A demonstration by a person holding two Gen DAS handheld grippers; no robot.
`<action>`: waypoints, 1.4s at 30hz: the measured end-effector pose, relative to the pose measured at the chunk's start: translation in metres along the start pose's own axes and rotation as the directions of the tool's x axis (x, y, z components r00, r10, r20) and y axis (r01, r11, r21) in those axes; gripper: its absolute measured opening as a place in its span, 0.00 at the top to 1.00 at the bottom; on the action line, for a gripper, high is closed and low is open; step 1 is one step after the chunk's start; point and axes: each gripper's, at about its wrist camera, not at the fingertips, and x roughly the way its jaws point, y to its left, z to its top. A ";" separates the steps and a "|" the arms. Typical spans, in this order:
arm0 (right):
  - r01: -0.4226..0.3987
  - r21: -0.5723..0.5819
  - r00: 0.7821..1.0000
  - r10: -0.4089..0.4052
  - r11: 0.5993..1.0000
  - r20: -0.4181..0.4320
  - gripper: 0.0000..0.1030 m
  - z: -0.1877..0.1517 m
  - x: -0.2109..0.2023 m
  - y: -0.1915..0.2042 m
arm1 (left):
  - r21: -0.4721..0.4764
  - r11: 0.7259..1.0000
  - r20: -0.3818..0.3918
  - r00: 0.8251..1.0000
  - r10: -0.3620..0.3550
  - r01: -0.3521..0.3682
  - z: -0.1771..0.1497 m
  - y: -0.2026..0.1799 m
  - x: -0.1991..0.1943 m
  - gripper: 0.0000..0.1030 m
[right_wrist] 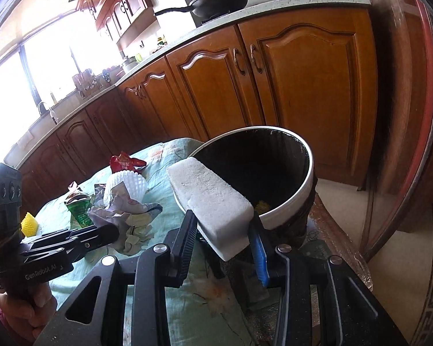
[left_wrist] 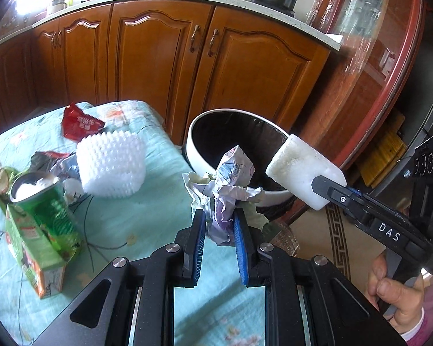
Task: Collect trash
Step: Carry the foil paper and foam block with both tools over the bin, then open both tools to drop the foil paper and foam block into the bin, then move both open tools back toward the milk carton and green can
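Observation:
My left gripper (left_wrist: pixel 220 219) is shut on a wad of crumpled paper (left_wrist: pixel 232 178) and holds it at the table's right edge, next to the white-rimmed trash bin (left_wrist: pixel 199 132). My right gripper (right_wrist: pixel 223 227) is shut on a white foam block (right_wrist: pixel 210 199) and holds it over the near rim of the bin (right_wrist: pixel 306 190). In the left wrist view the foam block (left_wrist: pixel 300 170) hangs over the bin's right side. In the right wrist view the crumpled paper (right_wrist: pixel 124 210) sits at the left gripper's tip (right_wrist: pixel 112 232).
On the pale green tablecloth (left_wrist: pixel 124 222) lie a white foam fruit net (left_wrist: pixel 112 164), a red wrapper (left_wrist: pixel 79 124), a green can (left_wrist: pixel 40 199), a green carton (left_wrist: pixel 31 253) and a yellow net (right_wrist: pixel 29 223). Wooden cabinets (left_wrist: pixel 158 57) stand behind; a red-framed glass cabinet (left_wrist: pixel 389 57) stands at the right.

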 end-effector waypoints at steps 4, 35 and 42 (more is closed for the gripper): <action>0.021 -0.002 1.000 -0.021 1.000 0.008 0.65 0.012 0.005 -0.007 | 0.010 1.000 0.002 1.000 0.001 -0.001 0.016 -0.004 0.016 0.82; 0.078 -0.004 0.995 -0.078 0.997 -0.059 0.37 0.053 0.060 -0.046 | -0.003 0.999 -0.033 0.999 0.034 -0.034 0.059 -0.014 0.089 0.40; 0.043 0.042 0.999 -0.042 0.998 -0.035 0.26 0.035 0.045 -0.042 | -0.047 0.998 -0.004 0.999 0.046 -0.046 0.026 0.001 0.052 0.34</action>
